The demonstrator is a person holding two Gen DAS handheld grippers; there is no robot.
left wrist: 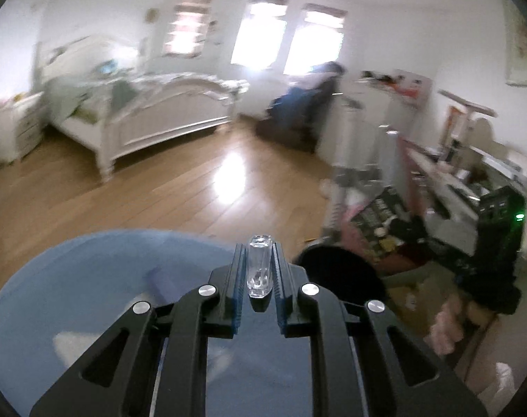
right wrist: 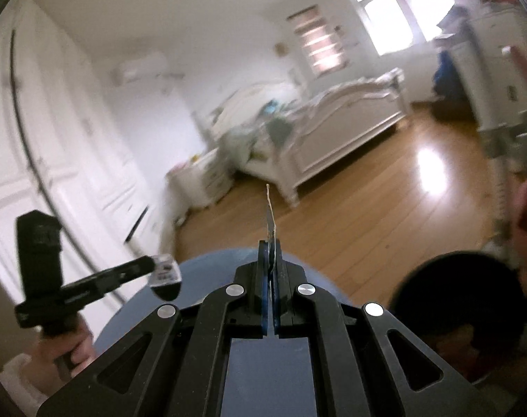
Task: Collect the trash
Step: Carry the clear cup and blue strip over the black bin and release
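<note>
My left gripper (left wrist: 259,255) is shut on a small clear glass bottle (left wrist: 259,267), held upright between the blue pads above a round blue table (left wrist: 89,295). It also shows in the right wrist view (right wrist: 131,271) at the left, with the bottle (right wrist: 165,272) at its tip. My right gripper (right wrist: 271,246) is shut on a thin flat scrap of wrapper (right wrist: 269,215) that sticks out forward past the fingertips. A black round bin (left wrist: 336,271) stands on the floor just right of the table; it shows in the right wrist view (right wrist: 458,295) at lower right.
A white bed (left wrist: 152,111) stands across the wooden floor (left wrist: 194,187). A cluttered shelf and boxes (left wrist: 437,191) line the right side. White wardrobe doors (right wrist: 55,146) fill the left in the right wrist view. A dark chair with clothes (left wrist: 305,104) stands by the windows.
</note>
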